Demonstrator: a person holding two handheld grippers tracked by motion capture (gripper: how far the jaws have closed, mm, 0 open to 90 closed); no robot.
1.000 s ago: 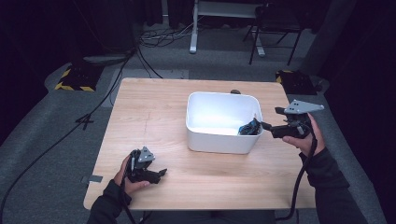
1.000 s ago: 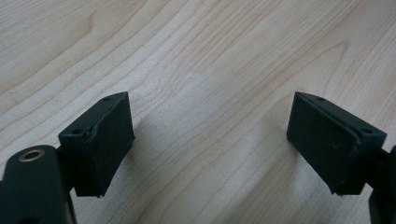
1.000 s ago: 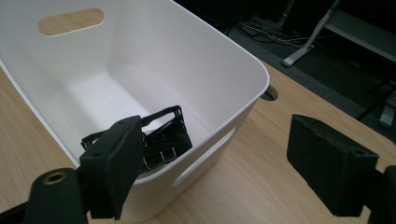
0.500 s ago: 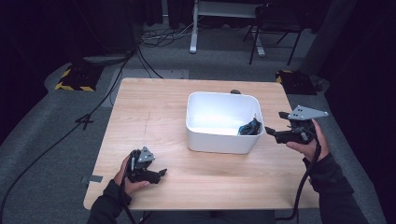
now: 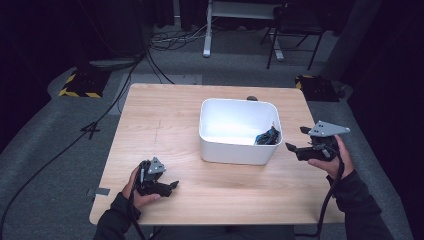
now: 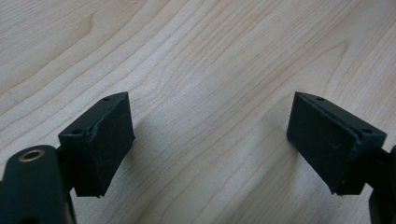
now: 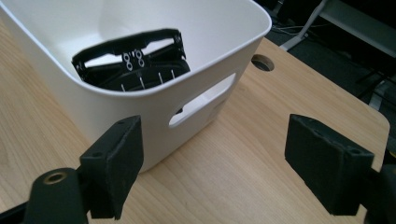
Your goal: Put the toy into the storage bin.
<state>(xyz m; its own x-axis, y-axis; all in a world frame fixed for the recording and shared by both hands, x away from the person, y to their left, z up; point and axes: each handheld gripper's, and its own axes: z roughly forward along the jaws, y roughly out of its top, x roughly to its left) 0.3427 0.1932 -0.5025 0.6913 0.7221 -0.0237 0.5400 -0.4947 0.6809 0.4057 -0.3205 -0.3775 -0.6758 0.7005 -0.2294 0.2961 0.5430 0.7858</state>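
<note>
A white plastic bin [image 5: 239, 131] stands on the wooden table [image 5: 165, 120], right of centre. A black plastic part with thin wires [image 5: 266, 136] lies in its right near corner and leans on the inner wall [image 7: 133, 63]. My right gripper [image 5: 297, 139] hovers just right of the bin, pointing at its side wall [image 7: 154, 116]; its jaws [image 7: 215, 154] stand open and hold nothing. My left gripper [image 5: 172, 186] rests low at the table's near left. Its jaws [image 6: 210, 135] are open over bare wood.
A round cable hole [image 5: 251, 98] sits in the table behind the bin. The bin's side has a handle slot [image 7: 203, 100]. Cables, a desk frame [image 5: 207, 30] and a chair [image 5: 295, 30] stand on the floor beyond the table.
My right gripper has sunk a little and drifted toward the near right, away from the bin's rim. The left gripper and the bin have stayed put.
</note>
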